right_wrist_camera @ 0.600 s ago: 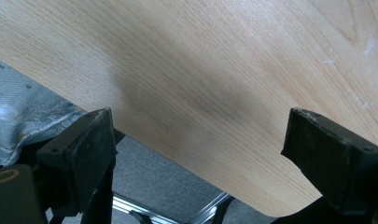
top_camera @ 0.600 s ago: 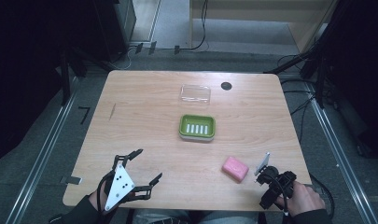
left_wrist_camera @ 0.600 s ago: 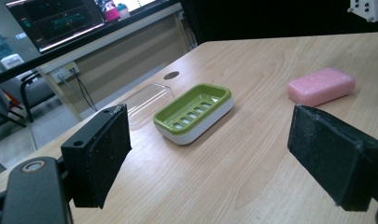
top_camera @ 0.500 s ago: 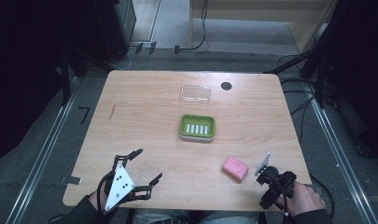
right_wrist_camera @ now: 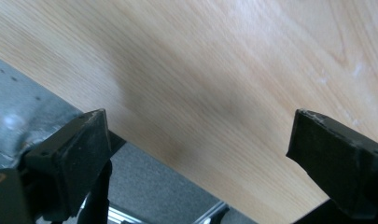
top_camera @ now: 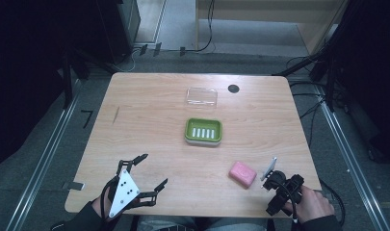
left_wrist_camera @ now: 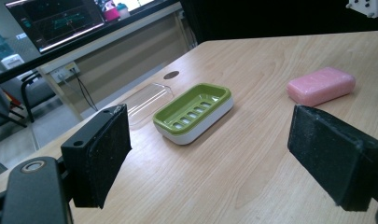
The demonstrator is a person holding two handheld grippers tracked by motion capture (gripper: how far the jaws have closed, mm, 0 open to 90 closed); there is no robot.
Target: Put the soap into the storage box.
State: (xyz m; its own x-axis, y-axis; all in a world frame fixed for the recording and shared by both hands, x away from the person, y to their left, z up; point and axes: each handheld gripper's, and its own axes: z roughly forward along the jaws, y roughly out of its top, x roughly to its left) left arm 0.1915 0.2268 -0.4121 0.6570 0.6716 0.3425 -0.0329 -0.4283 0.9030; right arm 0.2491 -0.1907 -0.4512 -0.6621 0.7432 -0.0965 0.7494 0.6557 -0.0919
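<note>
Pink soap (top_camera: 242, 173) lies untouched on the tabletop (top_camera: 154, 130), near right, beside the wide, empty right claw (top_camera: 268, 179). Green dish (top_camera: 203, 131) waits centre. Left claw (top_camera: 153, 172) wide, empty. Nothing placed yet.

Two black padded jaws stand wide apart over the pale wooden table (left_wrist_camera: 252, 186); beyond them sit a green slotted soap dish (left_wrist_camera: 194, 112), a pink soap bar (left_wrist_camera: 321, 85) and a clear plastic lid (left_wrist_camera: 147, 99).
</note>
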